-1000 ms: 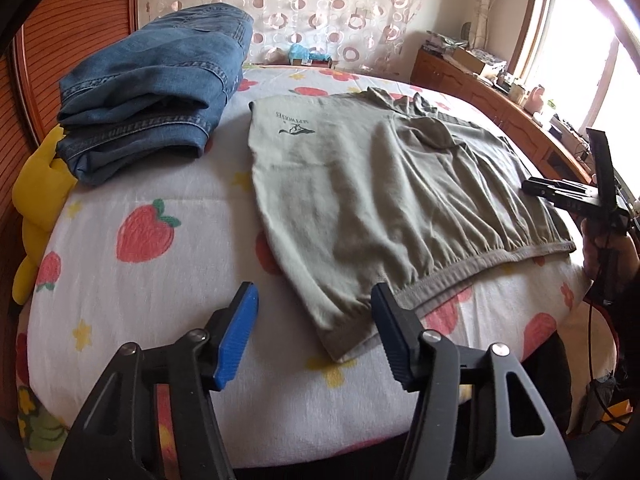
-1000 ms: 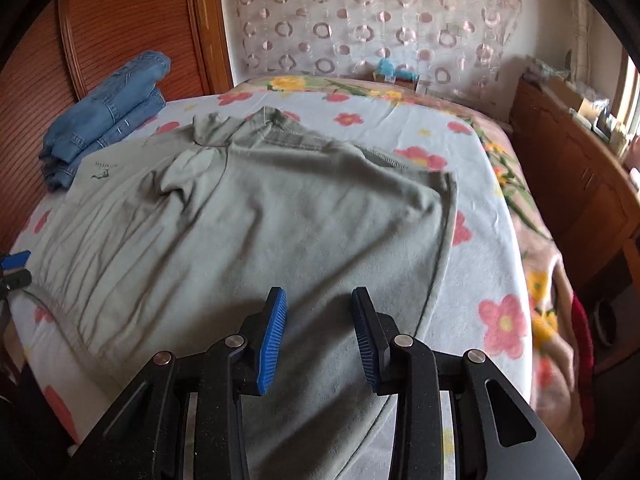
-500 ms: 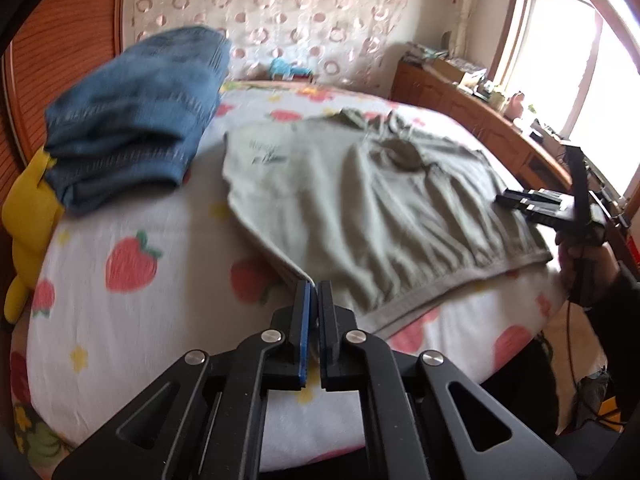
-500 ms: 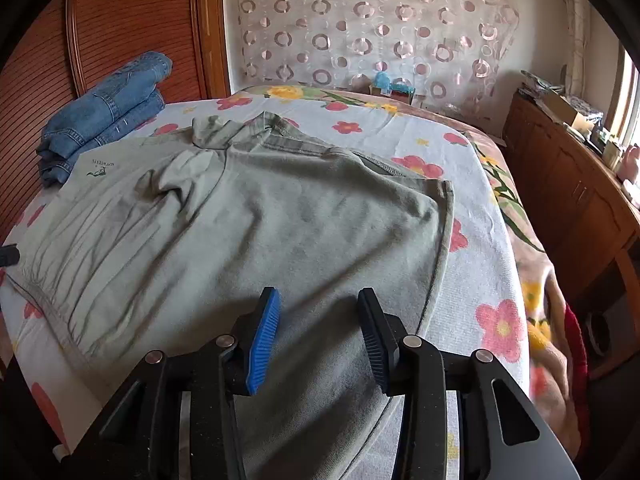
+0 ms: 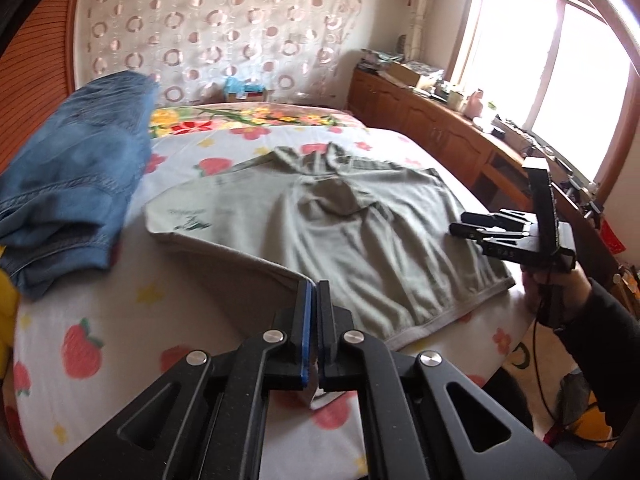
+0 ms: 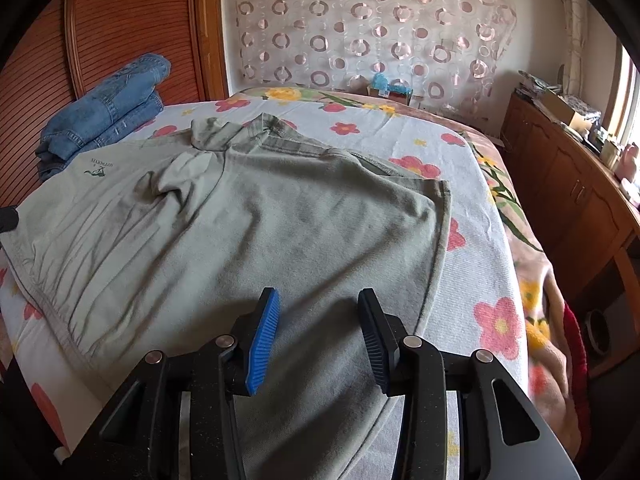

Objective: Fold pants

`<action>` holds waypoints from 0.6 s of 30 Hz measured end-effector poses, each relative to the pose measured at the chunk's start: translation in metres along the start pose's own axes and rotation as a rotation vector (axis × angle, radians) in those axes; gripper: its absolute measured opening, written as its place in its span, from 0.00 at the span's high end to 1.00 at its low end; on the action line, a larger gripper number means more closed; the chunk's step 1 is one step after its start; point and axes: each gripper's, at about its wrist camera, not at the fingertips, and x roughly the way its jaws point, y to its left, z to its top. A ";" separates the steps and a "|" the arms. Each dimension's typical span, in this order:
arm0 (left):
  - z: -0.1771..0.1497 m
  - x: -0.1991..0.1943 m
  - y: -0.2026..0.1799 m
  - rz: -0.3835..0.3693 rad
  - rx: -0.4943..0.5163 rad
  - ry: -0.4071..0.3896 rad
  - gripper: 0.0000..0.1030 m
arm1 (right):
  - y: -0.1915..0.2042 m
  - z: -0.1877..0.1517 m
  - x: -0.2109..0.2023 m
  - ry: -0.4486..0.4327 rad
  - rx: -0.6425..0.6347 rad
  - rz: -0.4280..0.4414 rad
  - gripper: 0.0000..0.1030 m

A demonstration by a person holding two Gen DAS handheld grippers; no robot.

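Grey-green pants (image 5: 360, 240) (image 6: 240, 220) lie spread flat on the strawberry-print bedsheet (image 5: 120, 320). My left gripper (image 5: 314, 292) is shut on the near left corner of the pants and holds that edge raised off the sheet. A bit of cloth shows below the pads. My right gripper (image 6: 316, 308) hovers open just over the pants' near right part, with nothing pinched between its fingers. In the left wrist view the right gripper (image 5: 472, 228) sits at the pants' right edge, held by a hand (image 5: 560, 292) in a dark sleeve.
Folded blue jeans (image 5: 76, 176) (image 6: 104, 116) are stacked at the left by the wooden headboard (image 6: 120, 20). A yellow plush (image 5: 6, 292) peeks out beside them. A wooden cabinet (image 5: 440, 120) (image 6: 580, 192) with clutter runs along the right under the window.
My left gripper went from open around the pants' near corner to shut on it, then lifted it and swung toward the middle. The right gripper's jaws widened slightly and stayed in place.
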 end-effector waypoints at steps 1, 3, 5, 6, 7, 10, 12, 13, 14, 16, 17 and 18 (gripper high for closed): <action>0.005 0.003 -0.005 -0.011 0.008 -0.001 0.97 | -0.002 0.000 -0.002 -0.007 0.007 0.004 0.59; 0.012 0.006 -0.015 -0.028 0.026 -0.002 0.97 | -0.005 0.001 -0.010 -0.033 0.033 0.001 0.59; 0.021 0.011 -0.026 -0.056 0.045 -0.002 0.97 | -0.008 0.001 -0.018 -0.052 0.049 0.011 0.59; 0.024 0.013 -0.030 -0.064 0.052 -0.002 0.97 | -0.008 0.001 -0.022 -0.059 0.051 0.010 0.59; 0.028 0.016 -0.038 -0.075 0.066 -0.002 0.97 | -0.008 0.001 -0.026 -0.067 0.049 0.003 0.59; 0.037 0.023 -0.055 -0.101 0.096 0.004 0.97 | -0.009 0.002 -0.035 -0.082 0.053 -0.008 0.59; 0.043 0.028 -0.065 -0.125 0.111 0.010 0.97 | -0.008 0.000 -0.040 -0.087 0.058 -0.012 0.59; 0.046 0.031 -0.072 -0.138 0.120 0.012 0.97 | -0.008 0.000 -0.043 -0.091 0.060 -0.012 0.59; 0.048 0.033 -0.076 -0.143 0.125 0.013 0.97 | -0.008 -0.001 -0.044 -0.091 0.061 -0.010 0.59; 0.053 0.038 -0.084 -0.139 0.140 0.015 0.97 | -0.009 -0.003 -0.047 -0.088 0.063 -0.009 0.59; 0.055 0.040 -0.088 -0.130 0.147 0.015 0.97 | -0.010 -0.004 -0.048 -0.086 0.064 -0.007 0.59; 0.056 0.043 -0.089 -0.129 0.149 0.018 0.97 | -0.009 -0.005 -0.049 -0.084 0.063 -0.006 0.59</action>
